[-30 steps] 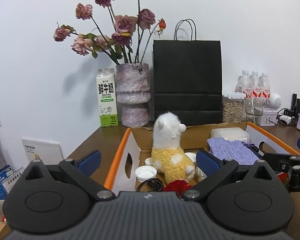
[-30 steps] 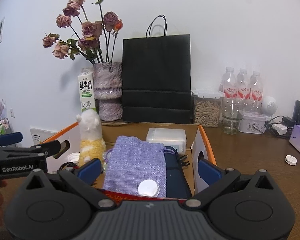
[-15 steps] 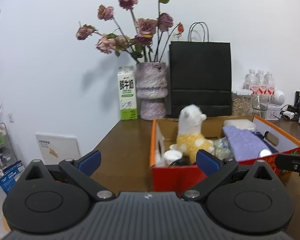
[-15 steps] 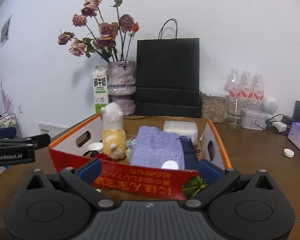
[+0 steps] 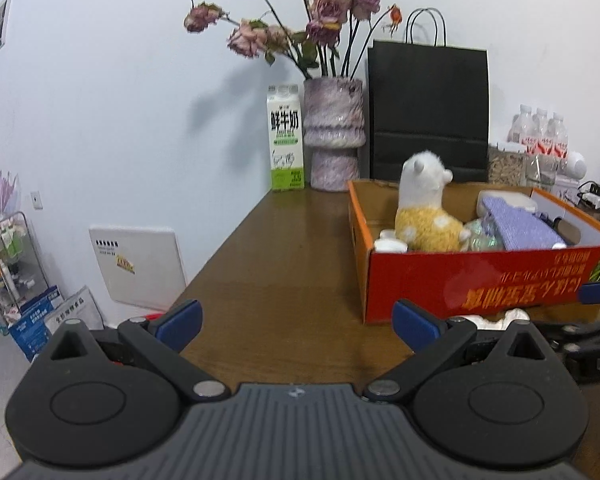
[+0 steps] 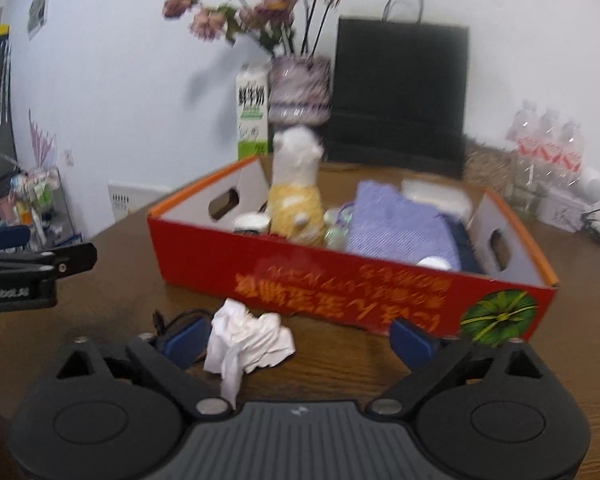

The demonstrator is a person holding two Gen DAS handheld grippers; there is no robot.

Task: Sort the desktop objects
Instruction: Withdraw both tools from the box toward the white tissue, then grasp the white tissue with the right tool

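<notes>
Tissue (image 6: pixel 247 337) crumpled, tail toward camera

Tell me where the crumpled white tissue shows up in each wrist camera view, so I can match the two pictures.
Left wrist view: the crumpled white tissue peeks out at lower right, mostly hidden behind the gripper, just before the red cardboard box.
Right wrist view: lower centre-left on the brown wooden table, in front of the box, beside a black cable.
Shared landmark: the white and yellow plush alpaca in the box.

Background along the far wall
A tall black paper carrier bag (image 5: pixel 428 108) is standing right of a mottled purple ceramic vase (image 5: pixel 334 132) holding dried pink roses (image 5: pixel 292 36).
</notes>
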